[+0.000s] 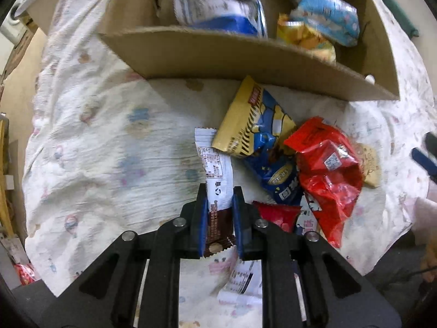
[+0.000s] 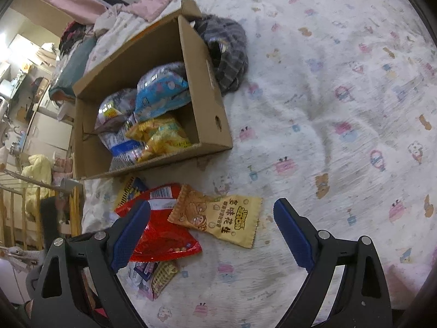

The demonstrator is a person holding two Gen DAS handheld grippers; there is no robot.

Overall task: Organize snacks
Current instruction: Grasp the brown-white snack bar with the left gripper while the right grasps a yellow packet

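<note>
My left gripper (image 1: 220,194) is shut on a white-and-brown snack bar wrapper (image 1: 215,175), held above the patterned bedsheet. Ahead stands a cardboard box (image 1: 245,63) holding several snack bags. Loose snacks lie right of the gripper: a yellow-and-blue packet (image 1: 254,117), a blue packet (image 1: 281,177), a big red bag (image 1: 327,175) and a small red packet (image 1: 277,214). My right gripper (image 2: 211,210) is open and empty, hovering over the sheet beside a yellow peanut packet (image 2: 218,216) and the red bag (image 2: 164,235). The box (image 2: 210,109) shows at upper left in the right wrist view.
A dark plaid cloth (image 2: 226,52) lies behind the box. A white packet (image 1: 240,278) lies under the left gripper. The bed edge drops off at left, with wooden rails (image 2: 16,218) beyond. Open sheet (image 2: 341,109) spreads to the right of the box.
</note>
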